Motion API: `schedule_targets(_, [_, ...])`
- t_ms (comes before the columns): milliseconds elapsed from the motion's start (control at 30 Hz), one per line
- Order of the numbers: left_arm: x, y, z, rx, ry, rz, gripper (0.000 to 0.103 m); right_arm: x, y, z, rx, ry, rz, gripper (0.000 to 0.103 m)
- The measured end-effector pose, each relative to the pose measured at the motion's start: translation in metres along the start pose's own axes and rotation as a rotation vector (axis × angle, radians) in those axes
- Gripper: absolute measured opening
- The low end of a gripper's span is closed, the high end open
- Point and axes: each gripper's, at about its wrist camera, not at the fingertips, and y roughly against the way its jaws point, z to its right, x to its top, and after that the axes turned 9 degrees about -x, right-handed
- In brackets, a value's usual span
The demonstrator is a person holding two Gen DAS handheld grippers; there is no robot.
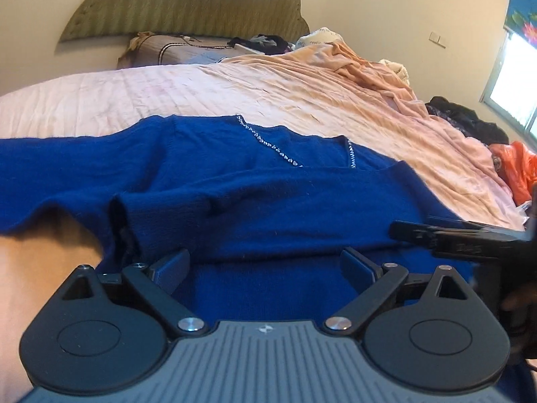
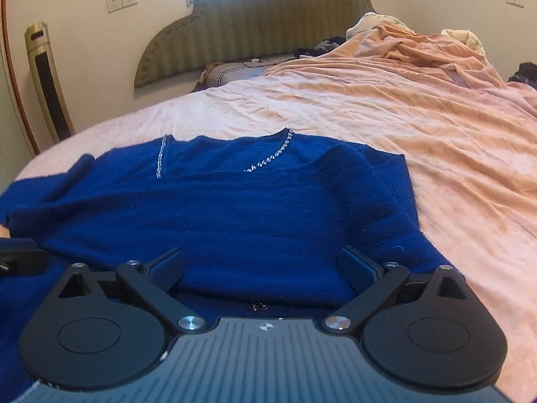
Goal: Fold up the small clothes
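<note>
Low over a bed (image 2: pixel 335 107) with a pink sheet, a blue sweater (image 2: pixel 235 208) lies spread flat, its beaded neckline (image 2: pixel 268 163) toward 12 o'clock. Both the left gripper (image 1: pixel 265 268) and right gripper (image 2: pixel 263 267) hover at its near hem, jaws spread wide and released, grasping nothing. One sleeve (image 1: pixel 161 211) lies folded across the chest.

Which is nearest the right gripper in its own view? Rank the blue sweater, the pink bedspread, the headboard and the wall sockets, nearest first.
From the right gripper:
1. Blue sweater, directly under the open fingers.
2. Pink bedspread, beyond the sweater and to the right.
3. Headboard, at the bed's far end.
4. Wall sockets, upper left on the wall behind it.
</note>
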Motion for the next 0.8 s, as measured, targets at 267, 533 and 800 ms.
schedule_targets(267, [-0.004, 0.139, -0.128, -0.075, 0.444, 0.477, 0.099, 0.002, 0.002, 0.013, 0.057, -0.074, 0.014, 0.101])
schedule_targets(533, [-0.089, 0.144, -0.305, -0.258, 1.328, 0.762, 0.099, 0.003, 0.002, 0.008, 0.036, -0.054, 0.01, 0.101])
schedule_targets(800, [-0.085, 0.12, -0.344, -0.229, 1.375, 0.779, 0.099, 0.003, 0.001, 0.007, 0.027, -0.046, 0.008, 0.101])
